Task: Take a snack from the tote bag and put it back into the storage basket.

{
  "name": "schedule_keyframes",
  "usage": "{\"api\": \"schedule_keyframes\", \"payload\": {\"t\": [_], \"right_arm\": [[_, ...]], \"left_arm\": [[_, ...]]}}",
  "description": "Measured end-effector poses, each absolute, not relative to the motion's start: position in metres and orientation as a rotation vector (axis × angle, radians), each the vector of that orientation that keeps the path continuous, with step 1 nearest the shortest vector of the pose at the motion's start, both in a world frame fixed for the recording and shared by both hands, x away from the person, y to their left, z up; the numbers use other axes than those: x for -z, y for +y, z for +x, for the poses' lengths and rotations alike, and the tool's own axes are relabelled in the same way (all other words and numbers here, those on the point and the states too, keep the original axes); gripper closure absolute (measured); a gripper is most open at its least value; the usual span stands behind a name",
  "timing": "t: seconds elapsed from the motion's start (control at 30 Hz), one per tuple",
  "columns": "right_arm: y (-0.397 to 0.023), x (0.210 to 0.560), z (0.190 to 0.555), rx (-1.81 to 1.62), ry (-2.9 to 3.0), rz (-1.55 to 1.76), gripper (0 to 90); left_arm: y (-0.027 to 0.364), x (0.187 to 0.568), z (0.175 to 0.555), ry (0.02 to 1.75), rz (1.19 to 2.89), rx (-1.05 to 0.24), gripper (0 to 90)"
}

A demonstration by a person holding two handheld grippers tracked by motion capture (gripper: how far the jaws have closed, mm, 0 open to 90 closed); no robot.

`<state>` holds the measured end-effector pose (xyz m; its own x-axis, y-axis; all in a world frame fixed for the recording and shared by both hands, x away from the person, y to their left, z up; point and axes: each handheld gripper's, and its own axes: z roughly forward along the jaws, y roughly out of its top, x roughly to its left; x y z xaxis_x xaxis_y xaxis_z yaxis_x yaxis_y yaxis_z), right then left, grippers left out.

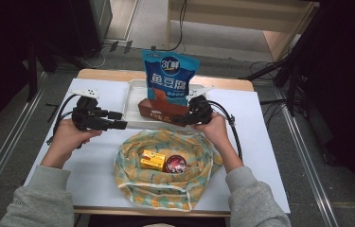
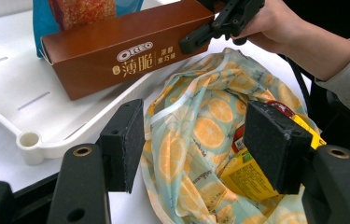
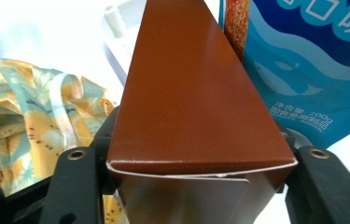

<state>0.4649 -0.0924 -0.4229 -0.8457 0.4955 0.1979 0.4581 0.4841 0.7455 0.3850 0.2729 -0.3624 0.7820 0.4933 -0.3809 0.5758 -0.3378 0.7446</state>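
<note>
A: What are the right gripper's (image 1: 181, 120) fingers (image 3: 77, 186) doing?

B: They are clenched on the near right end of the brown Oreo box (image 1: 162, 109). In the right gripper view the box end sits squeezed between the two black fingers, one on each side.

A: And the left gripper (image 1: 119, 120)?

B: Its fingers (image 2: 125, 142) are released, spread wide with nothing pressed between them. In the left gripper view they frame the orange-print cloth bag (image 2: 200, 126) without touching it. In the high view that gripper hangs over the desk (image 1: 94, 161), left of the tray.

A: Where does the box lie?

B: Across the near part of the white tray (image 1: 132, 106), its right end raised a little in the fingers. Just behind it, at the far side of the tray, stands the blue snack pouch (image 1: 169, 75), upright.

A: And the bag?

B: On the desk, near the person, just in front of the tray. Its mouth is open. Inside lie a yellow carton (image 1: 152, 159) on the left and a round red-and-black thing (image 1: 175, 164) just to its right.

A: The hands?

B: The left hand (image 1: 66, 137) and the right hand (image 1: 215, 130) each grip their tool.
</note>
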Motion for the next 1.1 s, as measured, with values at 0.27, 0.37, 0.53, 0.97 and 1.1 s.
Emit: {"api": "schedule_keyframes", "payload": {"t": [0.27,0.37,0.53,0.97,1.1], "right_arm": [[-0.0914,0.4268,0.4684,-1.300,2.667,0.853,42.0],[-0.0913,0.4286,0.4693,-1.301,2.666,0.862,41.7],[-0.0918,0.4296,0.4698,-1.298,2.681,0.894,40.7],[-0.0946,0.4304,0.4722,-1.268,2.664,0.925,30.8],[-0.0961,0.4301,0.4716,-1.257,2.661,0.937,29.7]], "left_arm": [[0.2726,0.3625,0.3850,0.800,1.998,0.105,39.2],[0.2727,0.3624,0.3850,0.800,1.997,0.104,39.2],[0.2727,0.3624,0.3850,0.800,1.996,0.104,39.2],[0.2729,0.3622,0.3847,0.799,1.996,0.101,39.1],[0.2734,0.3621,0.3848,0.799,1.994,0.100,39.2]]}}
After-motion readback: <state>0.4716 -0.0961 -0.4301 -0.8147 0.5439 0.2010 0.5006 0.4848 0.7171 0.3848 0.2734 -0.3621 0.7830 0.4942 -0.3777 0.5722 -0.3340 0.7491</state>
